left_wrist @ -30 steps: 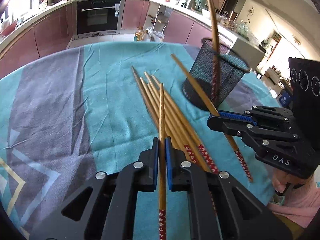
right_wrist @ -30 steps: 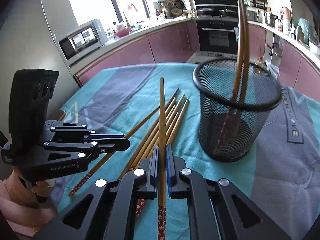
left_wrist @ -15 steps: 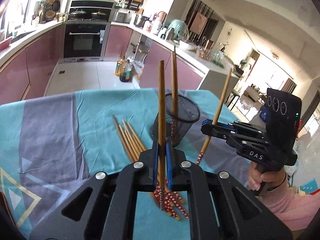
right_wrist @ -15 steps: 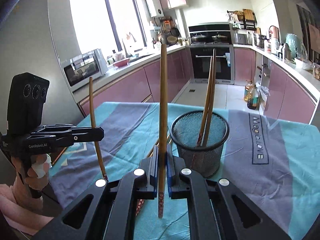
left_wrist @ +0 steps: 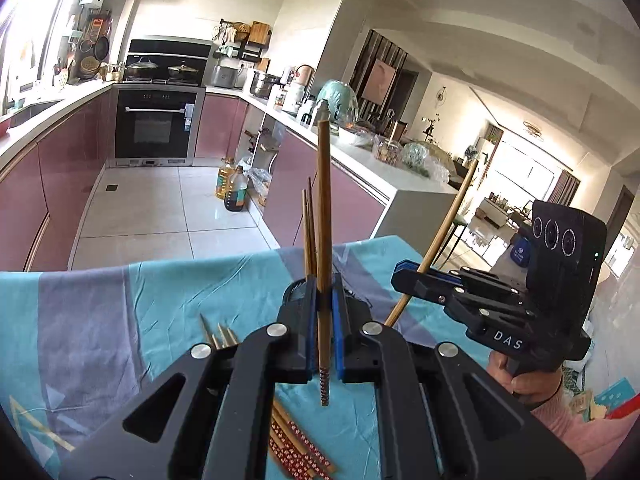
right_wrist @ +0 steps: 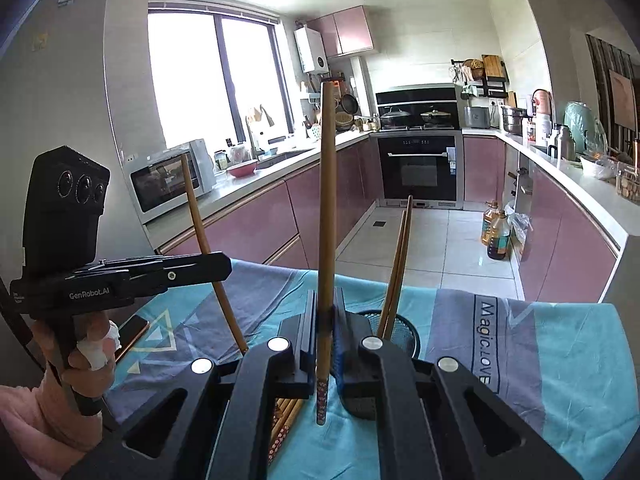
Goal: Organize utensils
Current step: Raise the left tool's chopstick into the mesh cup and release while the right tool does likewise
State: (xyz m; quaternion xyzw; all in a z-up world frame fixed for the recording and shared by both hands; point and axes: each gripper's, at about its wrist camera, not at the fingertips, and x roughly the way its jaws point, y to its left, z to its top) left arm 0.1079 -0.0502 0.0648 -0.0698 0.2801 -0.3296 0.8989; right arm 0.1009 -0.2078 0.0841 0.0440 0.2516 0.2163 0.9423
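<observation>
- Two chopsticks were off the table, one per hand, both near the mesh holder (right_wrist: 404,334).
- Left tongs (left_wrist: 323,334) were clenched on a chopstick (left_wrist: 323,216), gripped low on the shaft, patterned end hanging below the pads.
- Right tongs (right_wrist: 325,344) were clamped on another chopstick (right_wrist: 327,200), likewise upright, just beside the holder.
- Two chopsticks (right_wrist: 398,264) stood inside the holder, leaning on its rim.
- Remaining chopsticks (left_wrist: 296,444) lay on the cloth-covered table (left_wrist: 120,320), in front of the holder.
- Judgement: sticks are light, rigid and smooth; so long a shaft would likely pivot between the pads, so a firm hold nearer mid-length seems advisable.
</observation>
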